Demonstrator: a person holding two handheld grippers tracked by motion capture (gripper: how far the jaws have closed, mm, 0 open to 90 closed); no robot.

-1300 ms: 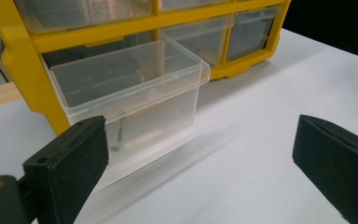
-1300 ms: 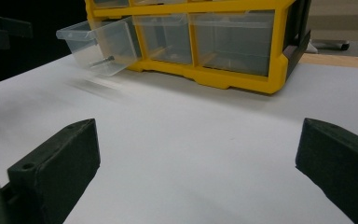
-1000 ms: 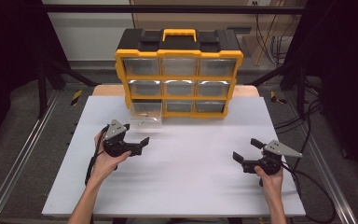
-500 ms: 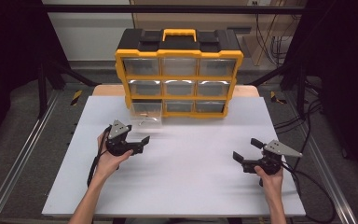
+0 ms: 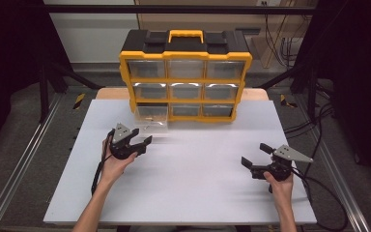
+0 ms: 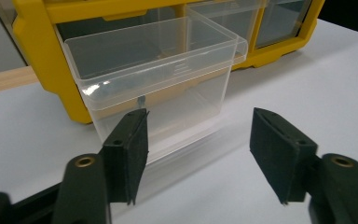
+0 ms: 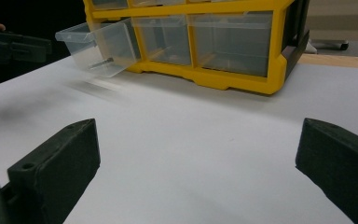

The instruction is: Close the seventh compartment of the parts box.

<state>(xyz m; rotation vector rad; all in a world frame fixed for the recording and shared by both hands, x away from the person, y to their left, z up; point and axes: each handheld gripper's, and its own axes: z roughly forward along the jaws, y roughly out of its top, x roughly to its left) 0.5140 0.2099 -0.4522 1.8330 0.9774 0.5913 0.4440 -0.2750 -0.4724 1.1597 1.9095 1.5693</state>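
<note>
1. Your left gripper (image 5: 136, 141) sits left of centre – jaws part-open, just been closing, nothing between them.
2. The pulled-out clear drawer (image 6: 158, 79) lies just ahead, lower left of the yellow organizer (image 5: 186, 79).
3. Your right gripper (image 5: 255, 155) rests lower right on the bench (image 5: 193, 183) – wide, empty.

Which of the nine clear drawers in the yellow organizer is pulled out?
The bottom-left drawer of the yellow organizer: it sticks out toward the left gripper, while the other eight sit flush in their slots.

Lighting evenly from overhead, glaring off the white table (image 5: 188, 169); darkening at three and nine o'clock; blurring near jaws, softening throughout.
</note>
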